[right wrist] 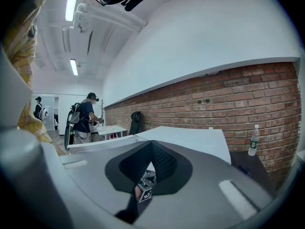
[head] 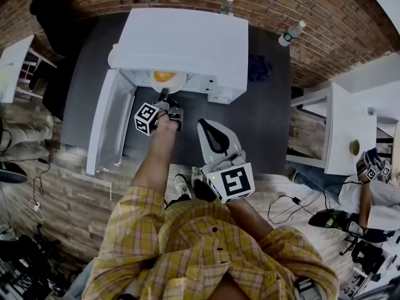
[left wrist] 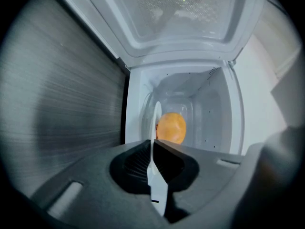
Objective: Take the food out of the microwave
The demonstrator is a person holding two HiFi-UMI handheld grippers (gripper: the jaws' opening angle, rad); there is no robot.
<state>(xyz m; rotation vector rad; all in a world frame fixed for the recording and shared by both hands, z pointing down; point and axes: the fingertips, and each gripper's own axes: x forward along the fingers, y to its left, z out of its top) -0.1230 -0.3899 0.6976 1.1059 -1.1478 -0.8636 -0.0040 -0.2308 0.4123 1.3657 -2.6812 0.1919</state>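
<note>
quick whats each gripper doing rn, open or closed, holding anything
Left gripper: closed on the rim of the white plate carrying the round orange food.
Right gripper: closed, holding nothing.

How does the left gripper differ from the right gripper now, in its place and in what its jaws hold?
The left gripper is at the mouth of the open microwave; the right gripper hangs back from it, nearer the person. The left jaws are shut on the rim of the white plate bearing the orange food; the right jaws are shut on nothing. Both point towards the microwave.
</note>
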